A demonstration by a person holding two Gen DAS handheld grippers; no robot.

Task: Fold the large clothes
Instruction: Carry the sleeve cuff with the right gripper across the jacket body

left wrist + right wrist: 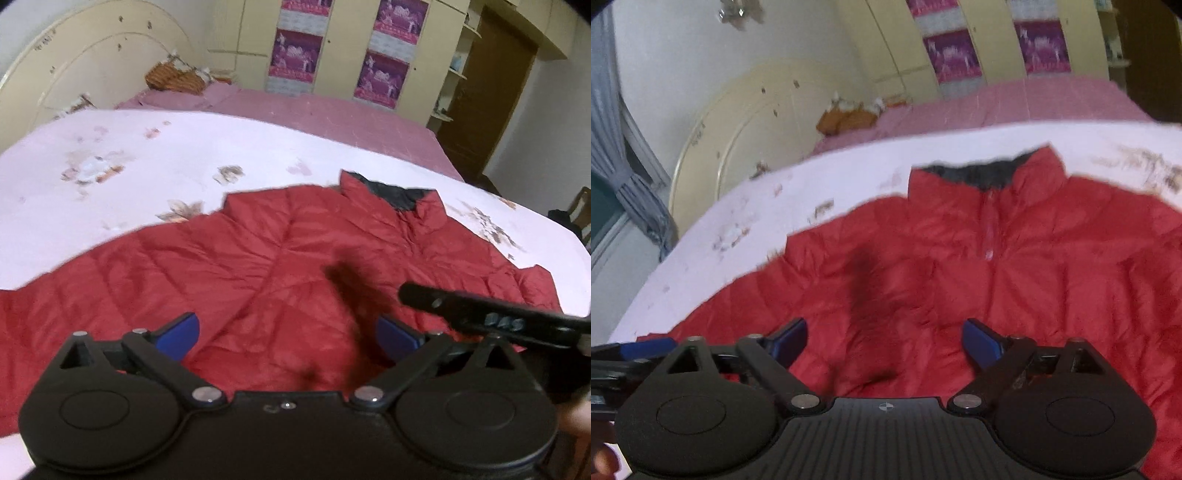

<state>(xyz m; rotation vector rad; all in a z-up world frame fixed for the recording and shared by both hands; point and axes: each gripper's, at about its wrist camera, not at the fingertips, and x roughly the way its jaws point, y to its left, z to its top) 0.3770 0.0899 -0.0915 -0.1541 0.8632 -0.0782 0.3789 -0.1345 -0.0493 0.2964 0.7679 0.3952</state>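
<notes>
A red quilted puffer jacket lies spread flat on the white floral sheet, front up, its dark-lined collar at the far side. It also fills the right wrist view, zipper running down from the collar. My left gripper is open and empty, hovering over the jacket's lower part. My right gripper is open and empty above the jacket's lower part. One black finger of the right gripper crosses the left wrist view at right. The left gripper's blue pad shows at the right wrist view's left edge.
The bed has a pink sheet beyond the white one and a cream headboard at the far left. An orange bundle lies by the headboard. Cupboards with purple posters and a brown door stand behind. A curtain hangs left.
</notes>
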